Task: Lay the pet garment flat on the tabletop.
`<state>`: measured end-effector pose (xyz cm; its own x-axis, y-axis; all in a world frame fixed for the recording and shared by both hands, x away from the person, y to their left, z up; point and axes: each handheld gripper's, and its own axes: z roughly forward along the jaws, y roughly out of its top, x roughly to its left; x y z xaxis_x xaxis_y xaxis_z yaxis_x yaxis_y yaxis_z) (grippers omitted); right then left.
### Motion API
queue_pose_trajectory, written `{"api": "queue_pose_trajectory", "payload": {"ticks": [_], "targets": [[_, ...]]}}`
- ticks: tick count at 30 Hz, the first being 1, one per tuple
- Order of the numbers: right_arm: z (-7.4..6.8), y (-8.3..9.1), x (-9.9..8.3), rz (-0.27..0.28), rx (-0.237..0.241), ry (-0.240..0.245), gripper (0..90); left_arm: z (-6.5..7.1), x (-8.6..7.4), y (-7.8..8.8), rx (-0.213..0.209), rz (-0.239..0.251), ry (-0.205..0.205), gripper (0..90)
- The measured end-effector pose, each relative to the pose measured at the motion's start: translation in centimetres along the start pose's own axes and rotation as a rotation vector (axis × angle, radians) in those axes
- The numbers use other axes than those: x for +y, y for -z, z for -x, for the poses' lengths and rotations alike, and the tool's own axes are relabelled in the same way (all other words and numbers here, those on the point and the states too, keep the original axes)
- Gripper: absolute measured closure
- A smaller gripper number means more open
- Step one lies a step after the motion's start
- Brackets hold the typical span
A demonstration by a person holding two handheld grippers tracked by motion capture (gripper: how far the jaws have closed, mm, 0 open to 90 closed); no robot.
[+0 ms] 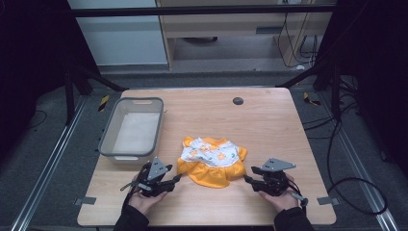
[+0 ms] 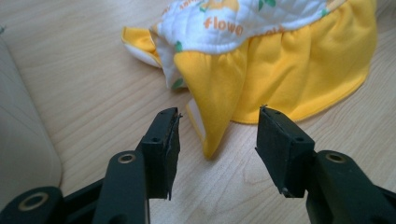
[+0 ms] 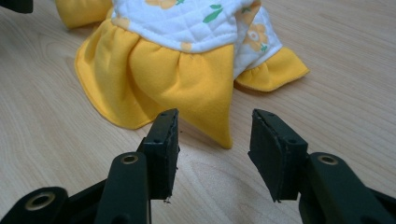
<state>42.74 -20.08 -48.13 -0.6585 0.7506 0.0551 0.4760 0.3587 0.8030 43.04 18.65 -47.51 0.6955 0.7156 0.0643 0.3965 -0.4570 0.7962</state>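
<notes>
**Now: both grippers spread at the hem of the small dress**

Currently the yellow-and-white dress (image 1: pixel 211 161) lies flat near the middle of the table (image 1: pixel 269 120), skirt toward the person. The grey bin (image 1: pixel 131 127) sits at about 10 o'clock from it, well apart.

Left gripper (image 1: pixel 179 178): at roughly 8 o'clock of the dress, jaws spread, nothing pinched. In the left gripper view a pointed corner of the yellow skirt (image 2: pixel 212 135) reaches down between the jaws; the pads stand clear of it on both sides.

Right gripper (image 1: pixel 246 179): at roughly 4 o'clock of the dress, jaws likewise spread. In the right gripper view the other skirt corner (image 3: pixel 219 126) points into the gap, apparently just short of the pads; contact with the left pad is hard to rule out from this angle.

Each gripper rests in a hand at the near table edge.
</notes>
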Motion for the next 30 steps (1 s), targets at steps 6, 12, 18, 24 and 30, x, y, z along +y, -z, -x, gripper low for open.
{"api": "queue_pose_trajectory", "payload": {"ticks": [6,12,18,24,30], "targets": [[0.1,-1.2,-0.3,-0.037,-0.002,-0.004,52.7,0.2,-0.4,-1.4,0.037,-0.045,-0.014,49.3],[0.2,-2.2,-0.4,-0.058,-0.001,0.004,53.8,-0.2,-0.4,-2.0,0.055,-0.059,-0.024,49.2],[-0.1,-2.5,-0.3,-0.07,0.006,0.013,56.2,0.0,-0.3,-2.3,0.05,-0.081,-0.032,50.4],[-0.1,-2.7,-0.2,-0.077,0.008,0.016,60.2,0.0,-0.3,-2.6,0.034,-0.066,-0.023,60.1],[-0.1,-2.9,0.0,-0.095,0.012,0.015,74.6,0.0,-0.2,-2.3,0.043,-0.042,-0.027,78.9]]}}
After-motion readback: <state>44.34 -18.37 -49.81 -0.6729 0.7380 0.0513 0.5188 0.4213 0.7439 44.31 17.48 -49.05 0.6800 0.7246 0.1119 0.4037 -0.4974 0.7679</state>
